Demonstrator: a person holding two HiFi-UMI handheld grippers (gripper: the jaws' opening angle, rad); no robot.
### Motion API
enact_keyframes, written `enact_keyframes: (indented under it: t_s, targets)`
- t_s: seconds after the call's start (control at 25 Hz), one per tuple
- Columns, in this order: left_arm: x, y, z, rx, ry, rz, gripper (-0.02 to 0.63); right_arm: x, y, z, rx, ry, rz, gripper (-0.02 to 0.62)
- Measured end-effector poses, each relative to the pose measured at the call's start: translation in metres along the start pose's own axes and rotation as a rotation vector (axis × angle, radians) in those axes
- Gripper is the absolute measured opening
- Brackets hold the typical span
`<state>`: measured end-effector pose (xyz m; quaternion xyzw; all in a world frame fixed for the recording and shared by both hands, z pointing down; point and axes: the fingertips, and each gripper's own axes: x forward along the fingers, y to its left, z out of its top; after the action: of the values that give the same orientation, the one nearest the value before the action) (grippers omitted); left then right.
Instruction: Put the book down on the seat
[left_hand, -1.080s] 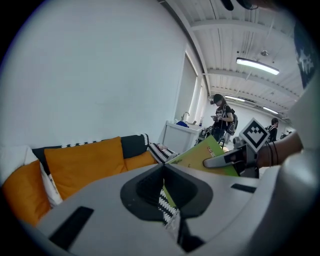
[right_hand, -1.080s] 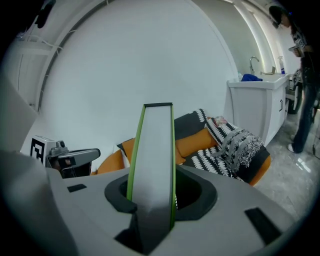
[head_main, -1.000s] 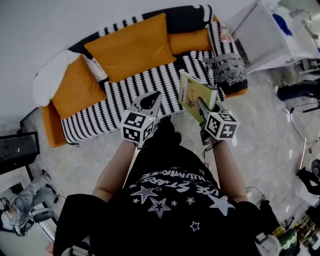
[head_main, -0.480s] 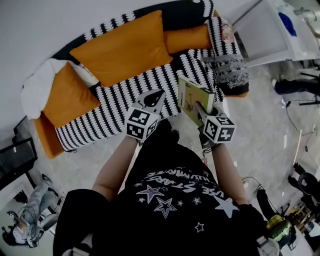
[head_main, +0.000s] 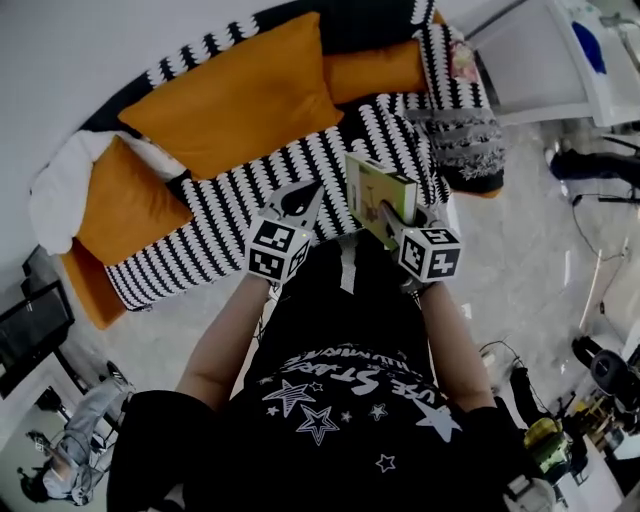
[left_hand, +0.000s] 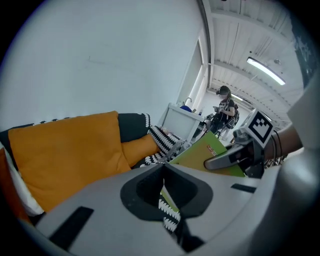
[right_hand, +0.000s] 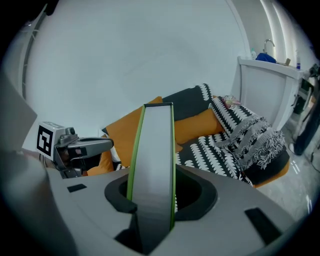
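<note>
A thin green book (head_main: 374, 192) stands upright on its edge with my right gripper (head_main: 387, 214) shut on its lower part. It hangs over the front edge of the sofa seat (head_main: 230, 225), which has a black-and-white patterned cover. In the right gripper view the book's (right_hand: 152, 160) grey page edge rises between the jaws, and the seat (right_hand: 220, 150) lies beyond it. My left gripper (head_main: 298, 197) is level with it to the left, shut and holding nothing, also over the seat's front edge. The left gripper view shows the book (left_hand: 207, 150) off to its right.
Orange cushions (head_main: 230, 95) (head_main: 130, 200) (head_main: 375, 72) and a white one (head_main: 55, 190) lie along the sofa back. A grey fringed throw (head_main: 460, 140) hangs over the right armrest. A white cabinet (head_main: 540, 60) stands to the right. A person (left_hand: 225, 107) stands in the background.
Both grippers and the book have come a little closer to the sofa, and the book now overlaps the seat's front edge. The grip on the book is the same.
</note>
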<state>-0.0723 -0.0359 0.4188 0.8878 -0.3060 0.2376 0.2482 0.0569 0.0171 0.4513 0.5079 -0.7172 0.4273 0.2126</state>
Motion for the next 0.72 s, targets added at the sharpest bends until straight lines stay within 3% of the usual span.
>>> enact_keyframes:
  t_s: [0.32, 0.72]
  targets:
    - [0.035, 0.029, -0.028, -0.034, 0.058, 0.074, 0.009, 0.057, -0.005, -0.009, -0.066, 0.118, 0.135, 0.143]
    - [0.058, 0.062, -0.047, -0.117, 0.084, 0.174, 0.009, 0.115, -0.007, 0.002, -0.106, 0.177, 0.249, 0.143]
